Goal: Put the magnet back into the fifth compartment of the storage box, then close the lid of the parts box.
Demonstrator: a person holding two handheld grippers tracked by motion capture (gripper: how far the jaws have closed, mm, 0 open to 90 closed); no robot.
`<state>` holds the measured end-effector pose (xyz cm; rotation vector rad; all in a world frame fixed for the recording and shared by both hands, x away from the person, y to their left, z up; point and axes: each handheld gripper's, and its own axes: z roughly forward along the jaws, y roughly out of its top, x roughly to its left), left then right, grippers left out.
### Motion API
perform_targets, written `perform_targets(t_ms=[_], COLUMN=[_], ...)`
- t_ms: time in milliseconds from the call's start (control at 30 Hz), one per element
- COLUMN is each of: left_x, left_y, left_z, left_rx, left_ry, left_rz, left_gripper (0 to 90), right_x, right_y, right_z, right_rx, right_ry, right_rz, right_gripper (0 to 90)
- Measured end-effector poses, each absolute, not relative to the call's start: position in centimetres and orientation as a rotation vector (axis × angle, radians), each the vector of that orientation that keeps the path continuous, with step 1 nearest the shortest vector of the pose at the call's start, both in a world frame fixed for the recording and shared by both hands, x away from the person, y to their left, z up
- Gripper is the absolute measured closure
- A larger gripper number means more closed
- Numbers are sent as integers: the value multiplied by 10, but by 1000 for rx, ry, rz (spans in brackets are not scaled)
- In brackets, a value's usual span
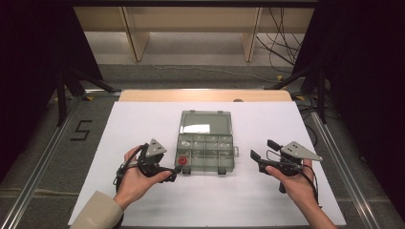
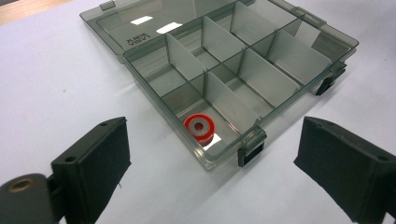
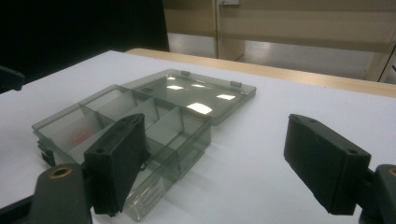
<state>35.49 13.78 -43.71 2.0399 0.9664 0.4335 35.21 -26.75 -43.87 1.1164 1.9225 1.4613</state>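
Observation:
A smoke-grey clear compartment box (image 1: 205, 168) lies at the middle of the white table, its lid (image 1: 205, 123) folded flat toward the far side. A red ring with a grey centre (image 1: 182, 161) (image 2: 200, 127) sits in the box's near-left compartment. My left gripper (image 1: 176, 172) (image 2: 215, 140) is just in front of that corner, open, with nothing between its jaws. My right gripper (image 1: 263, 149) (image 3: 212, 135) hovers to the right of the box (image 3: 187, 140), open and holding nothing. From the right gripper view the ring is a red blur (image 3: 79, 135) behind a wall.
The white sheet (image 1: 143, 124) covers the table up to a wooden strip (image 1: 205, 95) at the back. Metal rails (image 1: 47, 148) run along both sides, with a "5" mark (image 1: 82, 130) on the floor at left. Dark drapes and cables (image 1: 282, 43) lie beyond.

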Motion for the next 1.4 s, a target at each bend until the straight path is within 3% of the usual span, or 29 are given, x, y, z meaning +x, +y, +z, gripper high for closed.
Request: perform_targets(t_ms=[533, 1400], left_x=[343, 336], left_y=[158, 157], left_z=[-442, -450], left_rx=[2038, 1978], left_ry=[988, 1042], left_rz=[459, 463], left_gripper=[103, 130], right_x=[368, 390], right_y=[-251, -244], right_z=[-441, -448], right_rx=[1114, 1181], right_ry=[1922, 1936], right_rz=[1465, 1430], right_gripper=[218, 220])
